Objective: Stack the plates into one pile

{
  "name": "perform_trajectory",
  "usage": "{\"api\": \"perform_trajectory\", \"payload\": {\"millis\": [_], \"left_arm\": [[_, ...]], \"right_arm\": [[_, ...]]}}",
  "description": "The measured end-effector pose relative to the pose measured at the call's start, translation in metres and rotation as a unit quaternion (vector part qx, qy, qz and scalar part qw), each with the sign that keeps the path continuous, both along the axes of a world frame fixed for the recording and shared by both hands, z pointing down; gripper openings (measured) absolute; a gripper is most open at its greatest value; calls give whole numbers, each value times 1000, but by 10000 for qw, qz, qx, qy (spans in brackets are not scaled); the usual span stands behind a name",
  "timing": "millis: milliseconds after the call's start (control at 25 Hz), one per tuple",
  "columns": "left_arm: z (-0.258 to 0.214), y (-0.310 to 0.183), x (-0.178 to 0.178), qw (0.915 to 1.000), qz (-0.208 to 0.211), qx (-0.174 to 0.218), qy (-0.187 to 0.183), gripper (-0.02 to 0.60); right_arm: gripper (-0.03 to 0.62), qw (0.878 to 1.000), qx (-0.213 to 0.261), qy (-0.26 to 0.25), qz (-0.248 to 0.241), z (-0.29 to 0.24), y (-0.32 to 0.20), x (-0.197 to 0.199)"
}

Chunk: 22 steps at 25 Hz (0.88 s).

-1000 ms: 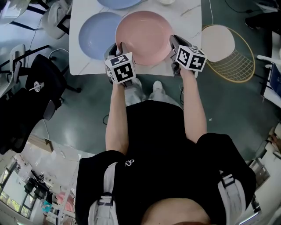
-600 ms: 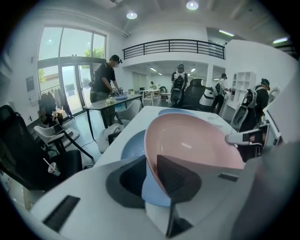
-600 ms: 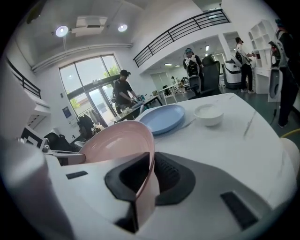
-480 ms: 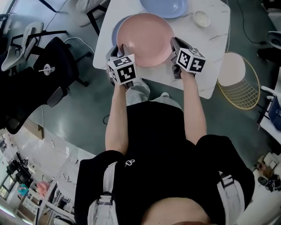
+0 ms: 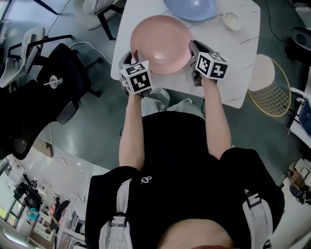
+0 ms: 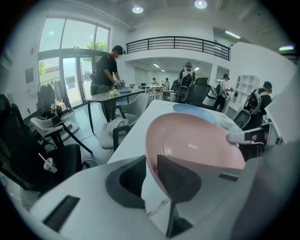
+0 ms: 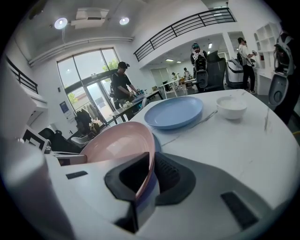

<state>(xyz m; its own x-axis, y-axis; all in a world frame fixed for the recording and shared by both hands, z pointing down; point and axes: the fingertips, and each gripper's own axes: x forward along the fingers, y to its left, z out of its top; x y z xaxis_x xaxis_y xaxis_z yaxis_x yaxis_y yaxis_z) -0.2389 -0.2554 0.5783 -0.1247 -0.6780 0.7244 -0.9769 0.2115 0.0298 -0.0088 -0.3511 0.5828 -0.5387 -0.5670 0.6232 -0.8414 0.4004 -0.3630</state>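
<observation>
In the head view the only print is the black-and-white square markers (image 5: 137, 78) on each gripper's cube and a small white mark on the black shirt (image 5: 146, 180), too small to read. The left hand-held gripper (image 5: 133, 53) and the right hand-held gripper (image 5: 193, 47) sit on opposite sides of the pink plate (image 5: 162, 43), which is over the near left part of the white bench (image 5: 233, 73). A blue plate (image 5: 190, 7) lies at the far edge, well apart from the pink one, with a small white bowl (image 5: 232, 20) near it. On the floor (image 5: 97, 126) beside the bench stands a wire basket (image 5: 274, 95) with a pale round disc (image 5: 264, 68) across one side. The left gripper view shows that gripper's jaws clamped on the pink plate's near rim, one pad inside the dish and one outside. The blue plate lies beyond it, and a person (image 6: 107, 70) stands at another table (image 6: 112, 96). The right gripper view shows its jaws narrow, pinching the pink rim. A sliver of a second blue plate (image 7: 155, 142) shows directly under that rim; whether the two plates touch cannot be told. In this view the bowl stands just right of the far blue plate.
</observation>
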Motion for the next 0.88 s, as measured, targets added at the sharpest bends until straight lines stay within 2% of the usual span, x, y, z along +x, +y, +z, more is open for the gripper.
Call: {"api": "perform_trajectory", "payload": {"millis": [240,640,880], "left_arm": [[14,-4,2,9998,100,-140,75,97],[10,-20,-1,9994,322,-123,-42,106],[20,-22,-6,9991,332,-260,81,106]], "right_arm": [[50,9996,1,192,229,9,1,4],[78,9988,153,95,452,0,-4,8],[92,9989,-21,135,454,7,-1,10]]}}
